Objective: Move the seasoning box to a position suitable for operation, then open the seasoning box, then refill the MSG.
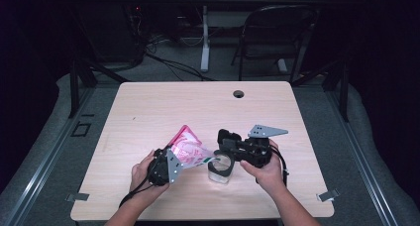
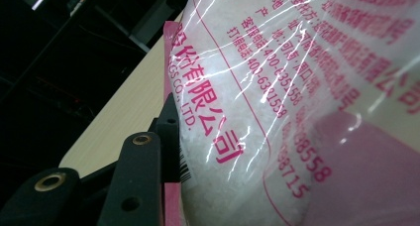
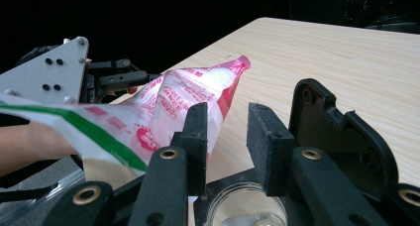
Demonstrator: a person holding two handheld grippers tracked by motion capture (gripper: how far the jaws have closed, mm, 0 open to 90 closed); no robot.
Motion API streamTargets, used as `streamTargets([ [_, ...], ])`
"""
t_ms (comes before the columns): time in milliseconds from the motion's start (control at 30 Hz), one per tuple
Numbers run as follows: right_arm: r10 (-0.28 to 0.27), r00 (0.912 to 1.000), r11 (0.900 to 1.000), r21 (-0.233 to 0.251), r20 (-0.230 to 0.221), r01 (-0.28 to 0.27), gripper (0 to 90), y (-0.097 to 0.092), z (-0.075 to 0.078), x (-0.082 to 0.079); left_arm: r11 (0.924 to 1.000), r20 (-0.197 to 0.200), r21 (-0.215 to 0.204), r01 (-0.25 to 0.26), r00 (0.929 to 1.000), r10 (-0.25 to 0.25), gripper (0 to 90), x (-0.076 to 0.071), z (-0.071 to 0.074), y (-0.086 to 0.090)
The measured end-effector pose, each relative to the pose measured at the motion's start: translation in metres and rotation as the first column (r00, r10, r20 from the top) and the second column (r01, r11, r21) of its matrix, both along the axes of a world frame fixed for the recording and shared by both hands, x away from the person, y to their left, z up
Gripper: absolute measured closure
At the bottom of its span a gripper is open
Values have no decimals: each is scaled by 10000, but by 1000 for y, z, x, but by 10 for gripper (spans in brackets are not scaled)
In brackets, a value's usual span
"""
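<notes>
while the left gripper (image 1: 171,161) pinches the pink-and-white bag (image 1: 187,147), tilted with its mouth just over the glass jar (image 1: 221,167), the right gripper (image 1: 225,151) clasps that jar's rim on the table (image 1: 198,102).

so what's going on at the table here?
A person is tipping a pink-and-white bag of white granules toward a small clear glass jar on the wooden table. The left hand-held gripper clamps the bag, its open corner pointing down at the jar's mouth. The right hand-held gripper steadies the jar, jaws on either side of it. Some white material already sits in the jar.
</notes>
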State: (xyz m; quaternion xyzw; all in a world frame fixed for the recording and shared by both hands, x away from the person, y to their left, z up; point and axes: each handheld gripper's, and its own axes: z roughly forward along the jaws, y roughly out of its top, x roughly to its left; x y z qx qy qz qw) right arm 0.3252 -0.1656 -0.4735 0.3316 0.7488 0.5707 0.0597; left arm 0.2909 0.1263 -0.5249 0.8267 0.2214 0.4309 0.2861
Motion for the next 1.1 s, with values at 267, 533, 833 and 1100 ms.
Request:
streamTargets([
  [267,18,10000,10000,43,-13,-18,701,-1,1,0,9995,382,299,84,9992,-95,577,1,1,-2],
  [533,19,10000,10000,88,59,-20,699,-2,4,0,9974,830,688,203,9962,-260,578,3,2,-6],
  [833,233,9997,9996,135,96,-234,697,-2,8,-2,9954,1035,930,228,9941,-324,579,5,1,-9],
  [1100,394,9992,9992,32,83,-394,697,2,8,-2,9917,1053,1267,234,9938,-369,580,8,-2,-10],
])
